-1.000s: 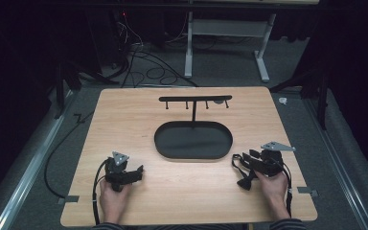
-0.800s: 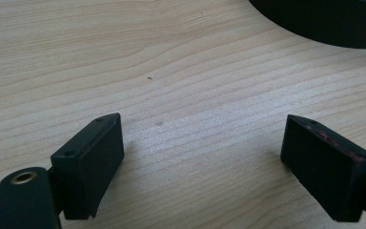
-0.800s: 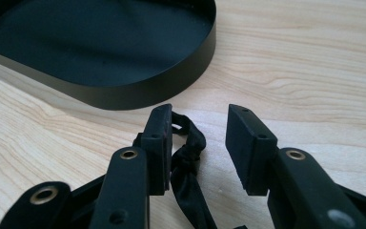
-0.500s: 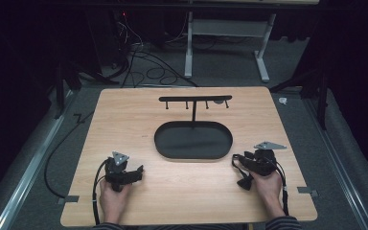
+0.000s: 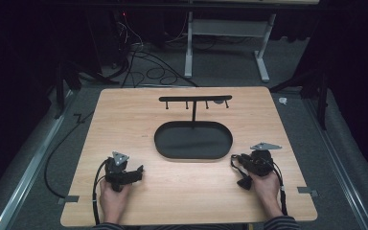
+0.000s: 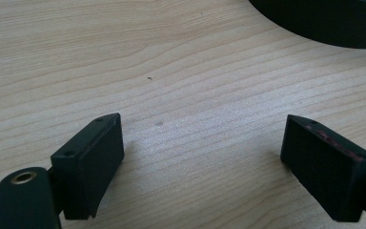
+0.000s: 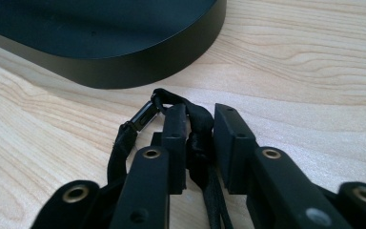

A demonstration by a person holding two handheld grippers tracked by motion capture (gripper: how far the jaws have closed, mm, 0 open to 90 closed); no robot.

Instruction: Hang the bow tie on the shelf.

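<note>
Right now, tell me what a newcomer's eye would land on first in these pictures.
First, the black oval tray at the middle of the wooden table, with a hook rack rising on a post from its far edge. Next, the right gripper, whose jaws have just been closing, pinches a black strap with a metal ring in front of the tray. The left gripper rests open over bare wood.

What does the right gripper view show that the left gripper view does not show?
Right gripper view alone: the right claw has just been closing and now pinches a black strap, whose metal ring lies on the wood. Left gripper view alone: the left claw stands wide open, nothing between its jaws, and a small dark speck marks the wood. Both share: the wooden table and the rim of the black oval tray.
</note>
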